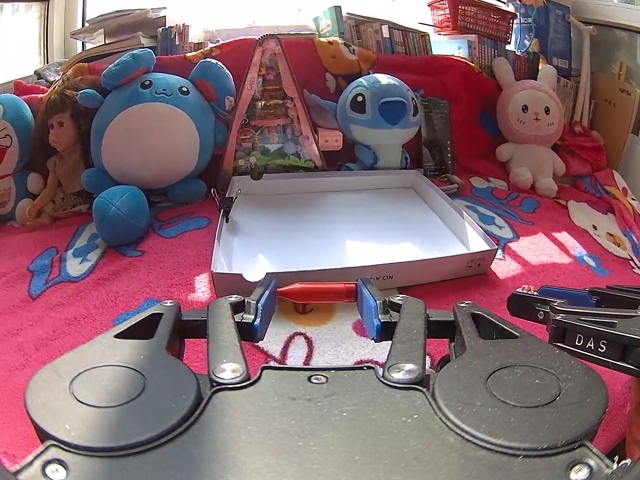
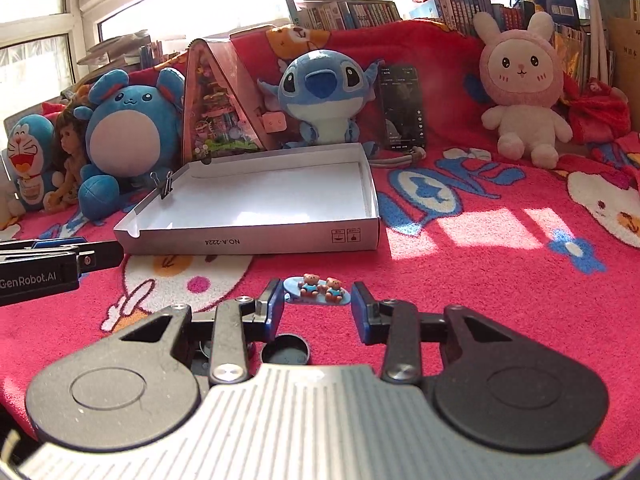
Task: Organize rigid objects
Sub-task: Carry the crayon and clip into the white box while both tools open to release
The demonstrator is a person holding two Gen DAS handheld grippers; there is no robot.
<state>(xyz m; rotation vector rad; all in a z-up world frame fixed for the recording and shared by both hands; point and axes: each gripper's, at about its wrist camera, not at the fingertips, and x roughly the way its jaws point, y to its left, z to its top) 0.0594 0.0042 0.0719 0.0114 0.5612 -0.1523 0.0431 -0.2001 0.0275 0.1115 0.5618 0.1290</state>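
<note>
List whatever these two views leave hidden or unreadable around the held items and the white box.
- Red clip, left wrist view: both ends covered by the left tool's blue pads.
- Bear clip, right wrist view: its underside faces away inside the right tool.
- White box: near floor strip hidden behind its front wall.
- Phone screen: text too small.

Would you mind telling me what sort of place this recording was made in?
Probably a home room, perhaps a child's: a red cartoon blanket, plush toys such as the pink bunny, and rows of books by a sunny window.
</note>
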